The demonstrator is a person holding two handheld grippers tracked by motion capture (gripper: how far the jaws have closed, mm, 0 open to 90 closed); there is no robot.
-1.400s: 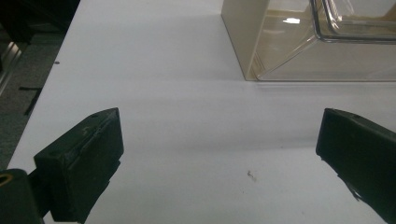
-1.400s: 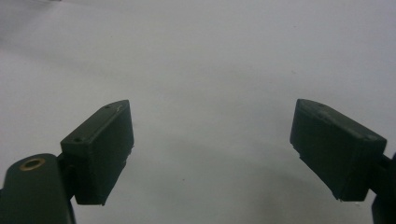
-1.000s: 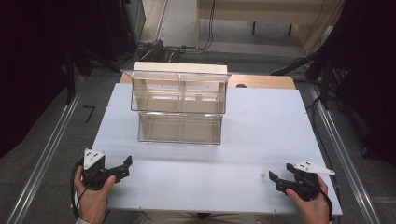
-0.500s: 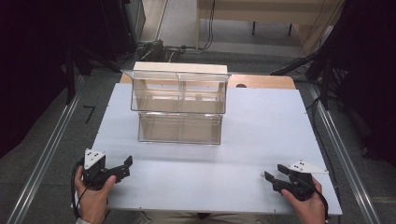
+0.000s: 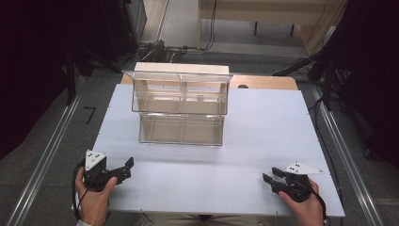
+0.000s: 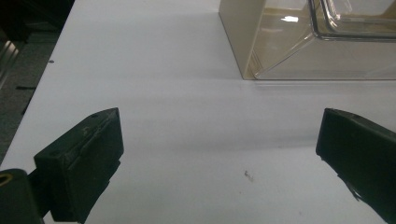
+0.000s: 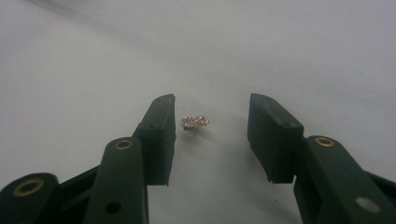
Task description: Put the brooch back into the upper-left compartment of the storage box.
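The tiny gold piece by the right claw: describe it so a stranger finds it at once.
Start at the white table and go to its near right corner, where the right claw hovers open. Between its black jaws lies a small gold earring, bow-shaped with pale stones, the one glittering speck on the bare surface there.

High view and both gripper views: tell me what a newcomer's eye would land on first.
The clear two-tier organizer box stands out first, at the far middle of the white table. Next come the two grippers at the near edge, the left gripper and the right gripper, both open. In the right gripper view, a tiny gold earring lies on the table between the open jaws, nearer one jaw and not yet pinched.
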